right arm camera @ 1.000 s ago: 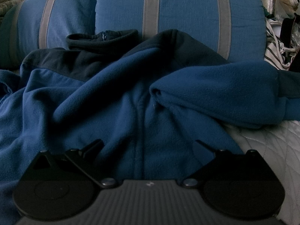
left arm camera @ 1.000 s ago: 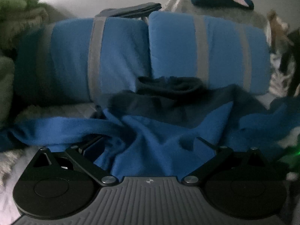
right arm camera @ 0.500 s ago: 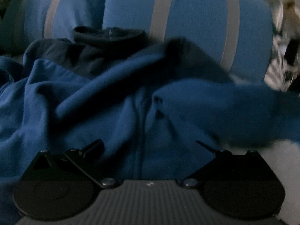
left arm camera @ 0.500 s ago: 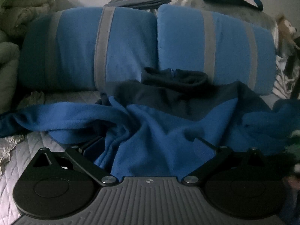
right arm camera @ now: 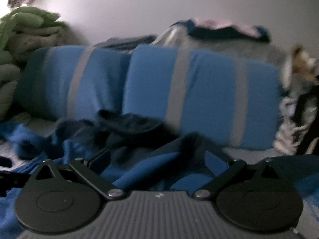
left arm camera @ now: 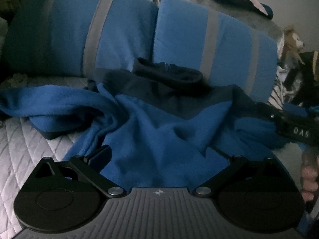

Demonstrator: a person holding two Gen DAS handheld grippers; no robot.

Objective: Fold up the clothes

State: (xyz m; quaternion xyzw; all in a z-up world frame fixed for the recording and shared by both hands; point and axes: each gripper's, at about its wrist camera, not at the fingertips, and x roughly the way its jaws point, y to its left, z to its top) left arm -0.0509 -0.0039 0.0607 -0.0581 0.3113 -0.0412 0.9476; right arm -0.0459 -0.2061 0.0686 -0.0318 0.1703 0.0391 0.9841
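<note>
2 low views, both facing pillows [left arm camera: 139, 35]

Dim room, pale wall [right arm camera: 139, 10], quilted bed [left arm camera: 24, 139], two blue grey-striped pillows [right arm camera: 199, 91]

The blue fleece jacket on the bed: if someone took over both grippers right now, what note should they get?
Left gripper: open, empty, over the lower body of the blue fleece jacket with dark navy collar.
Right gripper: open, empty, above the jacket's right side; its view is blurred.
Jacket: spread out and crumpled on the quilted grey bedcover, collar towards the two blue pillows with grey stripes; one sleeve trails off to the left.
Done: no clean fold visible.
Left: flatten the jacket, fold in the sleeves, fold the body.
</note>
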